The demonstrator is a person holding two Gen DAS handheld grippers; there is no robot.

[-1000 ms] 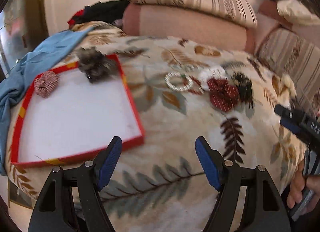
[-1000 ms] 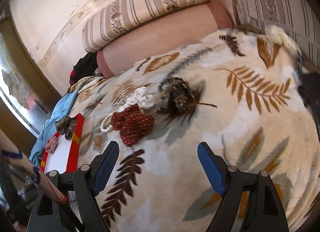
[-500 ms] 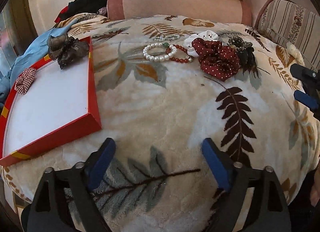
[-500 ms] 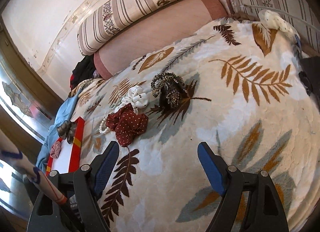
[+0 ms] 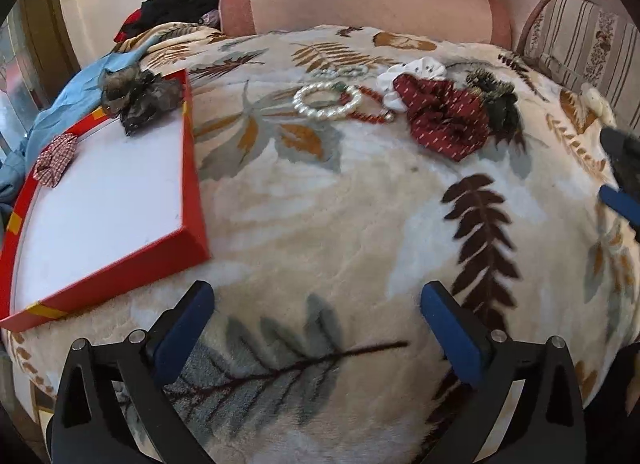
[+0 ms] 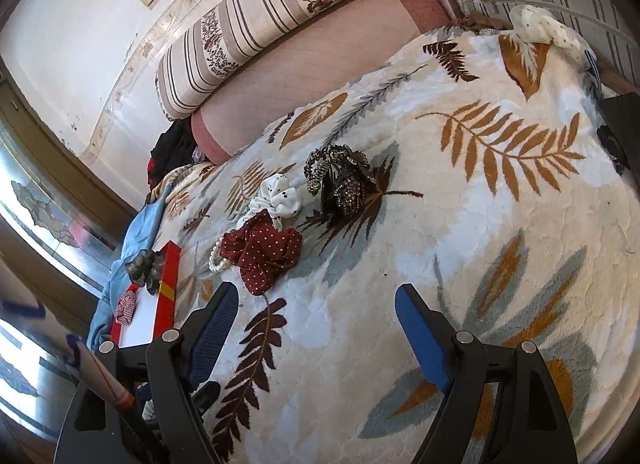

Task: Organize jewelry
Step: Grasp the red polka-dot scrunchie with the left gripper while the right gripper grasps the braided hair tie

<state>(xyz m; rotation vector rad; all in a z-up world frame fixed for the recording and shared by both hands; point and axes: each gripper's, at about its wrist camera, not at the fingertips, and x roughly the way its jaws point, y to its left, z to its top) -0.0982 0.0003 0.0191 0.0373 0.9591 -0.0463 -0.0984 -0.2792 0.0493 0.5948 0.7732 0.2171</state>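
A red-rimmed tray (image 5: 191, 167) with a white floor lies on the leaf-print blanket at the left; it also shows in the right wrist view (image 6: 170, 268). A grey-brown scrunchie (image 5: 138, 97) and a small red checked scrunchie (image 5: 54, 159) sit in it. On the blanket lie a pearl bracelet (image 5: 326, 101), a red bead bracelet (image 5: 370, 111), a white scrunchie (image 6: 276, 193), a dark red dotted scrunchie (image 5: 446, 121) (image 6: 264, 250) and a dark patterned hair piece (image 6: 340, 177). My left gripper (image 5: 316, 328) is open and empty, well short of them. My right gripper (image 6: 316, 320) is open and empty.
Striped pillows (image 6: 272, 19) and a pink bolster (image 5: 356, 3) lie at the back of the bed. A blue cloth (image 5: 68, 103) and dark clothes (image 5: 180, 7) lie behind the tray. A cream dotted scrunchie (image 6: 548, 29) sits at the far right edge.
My left gripper has swung right and closer to the bed, so the tray now lies further left and the jewelry pile nearer the middle. My right gripper has tilted slightly; both stay open.
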